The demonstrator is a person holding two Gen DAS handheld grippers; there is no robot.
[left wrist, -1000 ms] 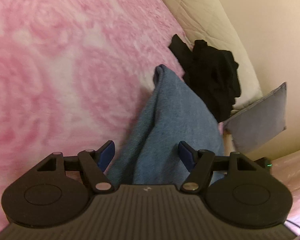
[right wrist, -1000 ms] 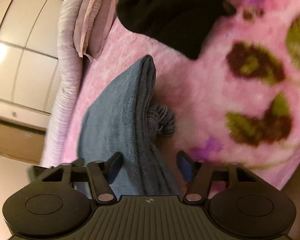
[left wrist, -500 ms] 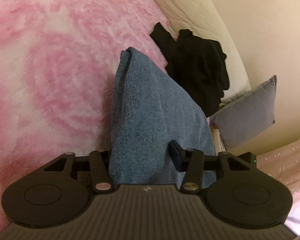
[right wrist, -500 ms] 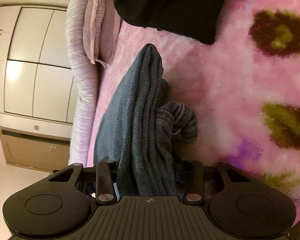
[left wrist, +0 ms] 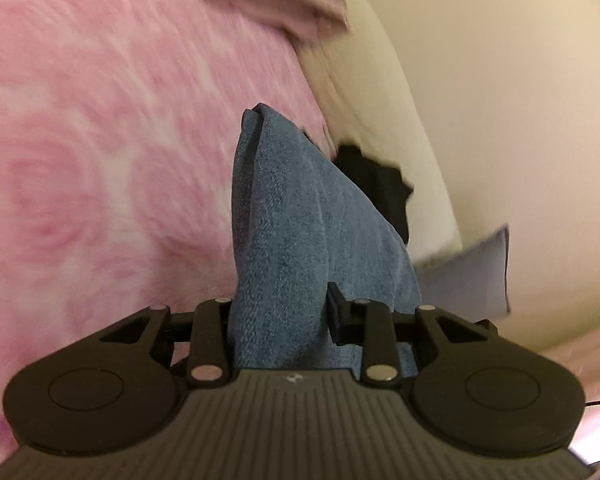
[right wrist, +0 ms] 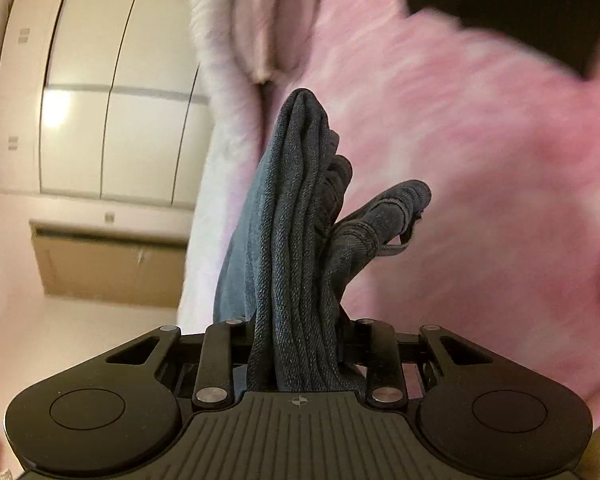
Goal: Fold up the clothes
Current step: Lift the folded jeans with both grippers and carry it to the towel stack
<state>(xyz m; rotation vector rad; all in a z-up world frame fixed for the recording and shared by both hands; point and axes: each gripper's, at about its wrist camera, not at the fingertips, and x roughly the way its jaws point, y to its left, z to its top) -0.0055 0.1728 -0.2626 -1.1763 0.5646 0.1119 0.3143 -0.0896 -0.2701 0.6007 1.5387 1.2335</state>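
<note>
Above the pink bed (left wrist: pixel 100 140) we grip bunched jeans (left wrist: pixel 300 240) in both tongs, left (left wrist: pixel 278 316) and right (right wrist: pixel 300 344), mid-fold; next they need laying flat.

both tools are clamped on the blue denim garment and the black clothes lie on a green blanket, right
Not quite: the blanket is pink, not green, as the left wrist view shows. The rest holds: the left tool and right tool are both shut on the blue denim garment, with black clothes beyond.

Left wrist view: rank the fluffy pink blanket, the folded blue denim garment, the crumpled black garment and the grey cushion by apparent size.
1. Fluffy pink blanket.
2. Folded blue denim garment, enlarged by nearness.
3. Grey cushion and crumpled black garment: too alike; black garment partly hidden.
</note>
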